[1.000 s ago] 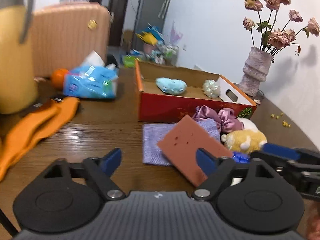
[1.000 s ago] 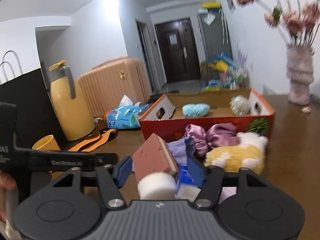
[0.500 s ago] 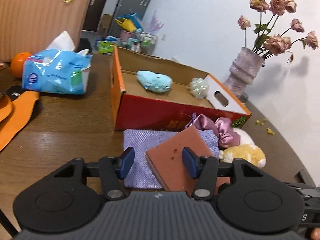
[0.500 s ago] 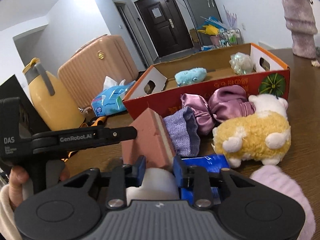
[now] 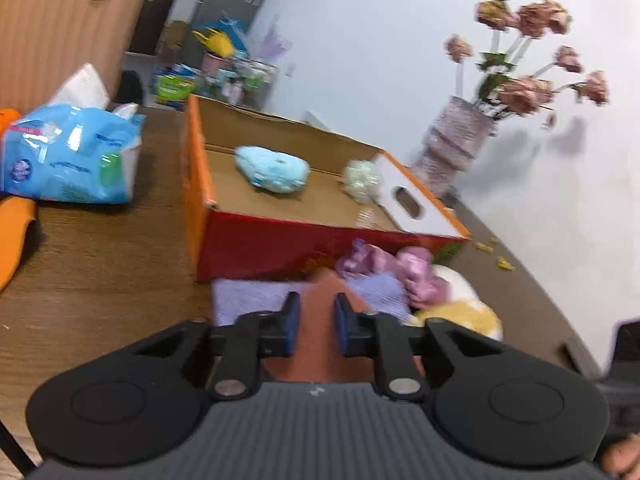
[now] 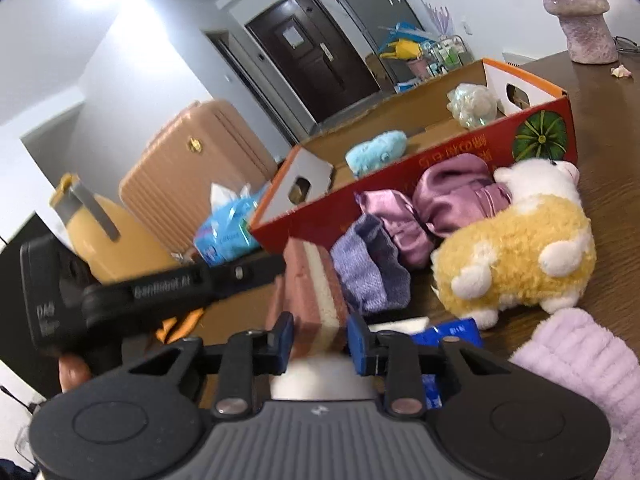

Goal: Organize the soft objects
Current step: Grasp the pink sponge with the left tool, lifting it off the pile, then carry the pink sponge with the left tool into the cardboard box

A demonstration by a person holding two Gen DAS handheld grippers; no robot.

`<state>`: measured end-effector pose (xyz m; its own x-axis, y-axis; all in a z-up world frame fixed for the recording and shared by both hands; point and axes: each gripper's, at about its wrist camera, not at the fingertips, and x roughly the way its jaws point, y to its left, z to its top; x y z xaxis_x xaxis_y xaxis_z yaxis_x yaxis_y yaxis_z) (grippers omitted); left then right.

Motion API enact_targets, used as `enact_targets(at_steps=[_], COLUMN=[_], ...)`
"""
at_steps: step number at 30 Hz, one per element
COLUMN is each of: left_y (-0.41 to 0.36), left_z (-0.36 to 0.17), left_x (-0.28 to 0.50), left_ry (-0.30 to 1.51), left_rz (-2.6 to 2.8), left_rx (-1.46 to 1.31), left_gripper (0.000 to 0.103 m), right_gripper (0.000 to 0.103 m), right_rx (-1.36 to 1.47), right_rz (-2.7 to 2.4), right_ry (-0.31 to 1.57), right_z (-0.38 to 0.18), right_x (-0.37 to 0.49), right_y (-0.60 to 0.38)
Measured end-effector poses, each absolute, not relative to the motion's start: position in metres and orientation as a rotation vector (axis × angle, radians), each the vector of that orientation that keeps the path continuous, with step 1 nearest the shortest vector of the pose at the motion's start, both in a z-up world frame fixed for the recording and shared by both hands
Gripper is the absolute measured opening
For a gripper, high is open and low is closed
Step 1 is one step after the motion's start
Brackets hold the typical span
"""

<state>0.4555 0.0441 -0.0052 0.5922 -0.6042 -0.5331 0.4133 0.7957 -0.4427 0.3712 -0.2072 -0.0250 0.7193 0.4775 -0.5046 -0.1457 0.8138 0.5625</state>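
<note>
Wooden surface (image 5: 100, 280) carries one red cardboard box (image 5: 280, 240), two soft things inside: a blue plush (image 5: 272, 170) and a pale scrunchie (image 5: 362, 176). In front of the box, one yellow plush sheep (image 6: 516, 256), one purple satin bow (image 6: 440, 204), one lilac knit cloth (image 6: 370, 272). One pink sponge block (image 6: 316, 296) stands on edge; left tool (image 5: 314, 320), level and low, clamps it, blue pads pressed to both faces. Right tool (image 6: 318, 338), tilted, nearly closed around the sponge's near end, contact unclear.
</note>
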Motion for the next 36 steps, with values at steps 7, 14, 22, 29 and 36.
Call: enact_targets(at_steps=[7, 14, 22, 29, 36], left_y=[0.041, 0.06, 0.099, 0.066, 0.027], left_z=[0.007, 0.021, 0.054, 0.02, -0.002], left_x=[0.43, 0.396, 0.313, 0.244, 0.238], left_ry=[0.705, 0.667, 0.592, 0.752, 0.842], left_rz=[-0.604, -0.434, -0.366, -0.429, -0.485], left_rx=[-0.284, -0.199, -0.243, -0.321, -0.303], left_gripper=[0.01, 0.013, 0.049, 0.065, 0.058], right_gripper=[0.025, 0.02, 0.021, 0.029, 0.043], right_rx=[0.482, 0.433, 0.338, 0.421, 0.277], right_rz=[0.387, 0.468, 0.718, 0.726, 0.455], right_ry=[0.632, 0.588, 0.697, 0.924, 0.73], right_z=[-0.017, 0.001, 0.025, -0.005, 0.011], right_x=[0.374, 0.349, 0.287, 0.258, 0.23], right_y=[-0.197, -0.197, -0.21, -0.264, -0.265])
